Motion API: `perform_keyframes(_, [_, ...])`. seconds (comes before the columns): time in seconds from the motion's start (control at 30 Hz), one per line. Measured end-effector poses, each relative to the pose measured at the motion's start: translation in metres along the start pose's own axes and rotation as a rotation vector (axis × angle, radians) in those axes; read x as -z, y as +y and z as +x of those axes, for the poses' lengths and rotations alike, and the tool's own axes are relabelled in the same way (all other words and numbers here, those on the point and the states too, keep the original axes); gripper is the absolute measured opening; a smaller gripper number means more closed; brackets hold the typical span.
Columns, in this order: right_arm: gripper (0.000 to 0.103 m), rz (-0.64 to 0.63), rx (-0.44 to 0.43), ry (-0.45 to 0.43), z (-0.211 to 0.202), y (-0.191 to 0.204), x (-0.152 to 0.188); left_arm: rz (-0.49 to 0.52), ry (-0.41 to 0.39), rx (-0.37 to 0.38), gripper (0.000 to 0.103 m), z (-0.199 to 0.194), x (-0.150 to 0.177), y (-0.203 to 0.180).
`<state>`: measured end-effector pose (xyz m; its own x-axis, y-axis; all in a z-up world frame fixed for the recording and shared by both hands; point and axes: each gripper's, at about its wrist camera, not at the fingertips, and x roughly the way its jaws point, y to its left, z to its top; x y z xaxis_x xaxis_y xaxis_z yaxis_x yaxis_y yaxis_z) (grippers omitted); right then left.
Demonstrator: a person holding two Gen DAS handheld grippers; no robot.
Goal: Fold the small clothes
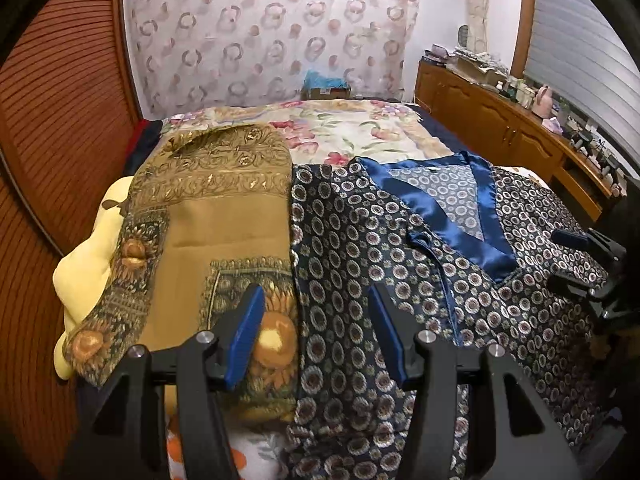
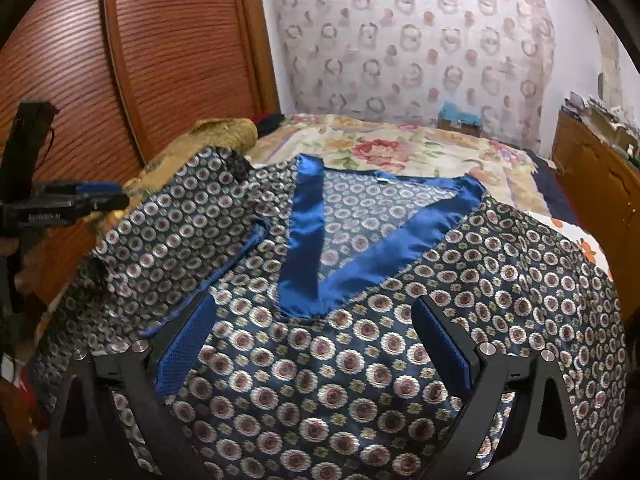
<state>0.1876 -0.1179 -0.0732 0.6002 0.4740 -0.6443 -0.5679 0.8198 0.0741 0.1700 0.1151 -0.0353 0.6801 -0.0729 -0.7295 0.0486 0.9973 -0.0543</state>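
Navy top with ring print, shiny blue V-neck trim, spread flat at bed near edge, beside tan scarf, left gripper and right gripper both apart, empty, over fabric

A flowered bedspread covered the bed. A cardboard box sat at its far edge, and a cluttered wooden cabinet ran along its right side.
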Motion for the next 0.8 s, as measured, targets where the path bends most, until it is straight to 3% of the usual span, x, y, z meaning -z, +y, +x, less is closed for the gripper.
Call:
perform_keyframes(0.2, [0.096, -0.032, 0.07, 0.054, 0.011, -0.012, 0.007, 0.002, 0.023, 0.06, 0.052, 0.025, -0.029, 0.009])
perform_keyframes(0.33, [0.094, -0.022, 0.081, 0.084, 0.017, -0.02, 0.011, 0.004, 0.068, 0.033, 0.04, 0.048, -0.048, 0.016])
perform_keyframes(0.57, [0.093, -0.022, 0.088, 0.124, 0.029, -0.025, 0.018, 0.043, 0.136, 0.022, 0.039, 0.08, -0.058, 0.014])
perform_keyframes(0.6, [0.093, -0.022, 0.09, 0.124, 0.029, -0.026, 0.018, 0.056, 0.131, 0.016, 0.033, 0.081, -0.058, 0.012])
perform_keyframes(0.63, [0.093, -0.024, 0.094, 0.129, 0.03, -0.025, 0.018, 0.075, 0.123, 0.001, 0.016, 0.08, -0.059, 0.008])
perform_keyframes(0.7, [0.093, -0.034, 0.101, 0.141, 0.033, -0.023, 0.019, 0.094, 0.116, -0.027, 0.001, 0.08, -0.061, 0.006])
perform_keyframes(0.8, [0.093, -0.038, 0.101, 0.148, 0.034, -0.023, 0.02, 0.081, 0.051, -0.05, 0.0, 0.062, -0.065, 0.012])
